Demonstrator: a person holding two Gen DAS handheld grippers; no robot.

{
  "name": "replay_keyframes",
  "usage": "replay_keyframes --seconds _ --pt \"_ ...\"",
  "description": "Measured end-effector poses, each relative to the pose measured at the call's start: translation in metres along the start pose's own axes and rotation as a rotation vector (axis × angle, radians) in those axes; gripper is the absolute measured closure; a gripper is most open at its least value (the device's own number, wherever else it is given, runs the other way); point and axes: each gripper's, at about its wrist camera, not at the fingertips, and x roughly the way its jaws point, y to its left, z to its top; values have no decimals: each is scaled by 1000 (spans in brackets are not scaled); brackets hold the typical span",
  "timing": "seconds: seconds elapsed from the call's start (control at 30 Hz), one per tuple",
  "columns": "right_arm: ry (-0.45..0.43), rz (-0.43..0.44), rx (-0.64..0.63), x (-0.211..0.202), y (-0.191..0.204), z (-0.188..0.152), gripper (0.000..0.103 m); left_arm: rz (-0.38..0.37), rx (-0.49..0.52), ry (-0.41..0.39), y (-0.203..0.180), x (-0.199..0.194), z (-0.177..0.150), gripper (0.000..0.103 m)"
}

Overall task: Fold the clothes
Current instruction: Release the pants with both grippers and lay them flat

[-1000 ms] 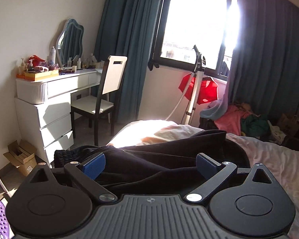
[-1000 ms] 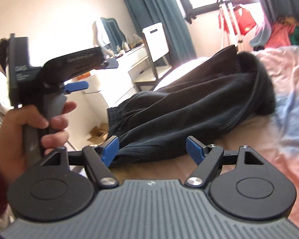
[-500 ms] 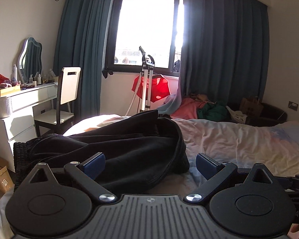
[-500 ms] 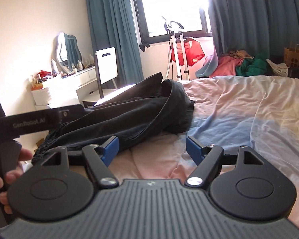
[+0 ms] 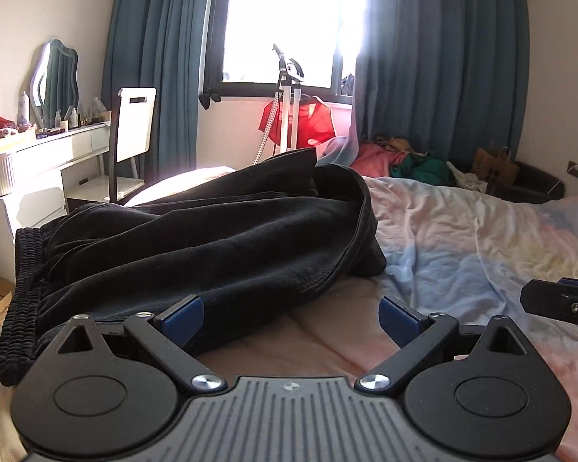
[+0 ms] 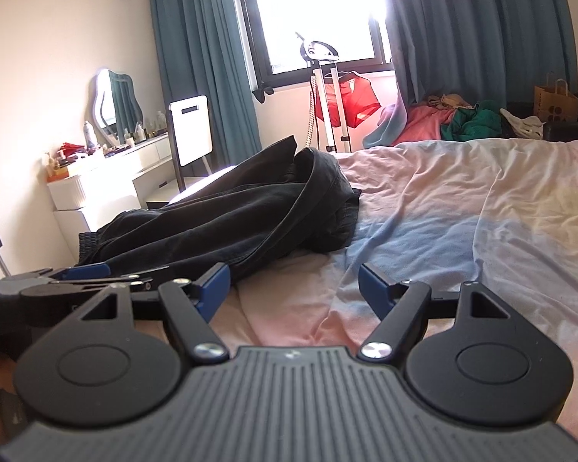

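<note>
— Left wrist view first: what is the left gripper point(image 5: 291, 313) doing?
— Its jaws stand wide apart with nothing between them. It sits low at the near edge of the black trousers point(image 5: 196, 246), one blue pad point(image 5: 183, 313) just beside the cloth and the other over bare sheet.

— And the trousers themselves?
— They lie in a rumpled heap on the bed point(image 5: 462, 231), toward the side nearest the white dresser point(image 5: 31, 177). The elastic waistband point(image 5: 19, 300) hangs at the bed's edge on that dresser side, and the legs are bunched farther in, away from the dresser, with folds lying over each other.

— Right gripper?
— The right gripper point(image 6: 294, 290) is spread open too and holds nothing. It hovers over pink and blue sheet, on the side of the trousers away from the dresser, with its near pad point(image 6: 212, 288) close to the hem.

— Why are both placed so?
— My guess is that each is lined up along the near edge to take a part of the garment — it needs spreading flat before any fold. No fold looks started.

— Anything in the way?
— The heap is thick, so a pinch may catch several layers at once.
</note>
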Motion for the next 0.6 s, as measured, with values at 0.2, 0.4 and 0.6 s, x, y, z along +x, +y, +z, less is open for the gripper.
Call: replay_keyframes --seconds 0.2,0.4,0.6 --pt "17 -45 45 -1 -9 2 27 11 17 18 -6 4 -8 4" --pt "51 -149 100 -4 -26 4 27 8 66 74 -16 35 -10 4" --pt "46 -235 167 -5 -54 4 27 -54 106 93 -34 97 16 5"
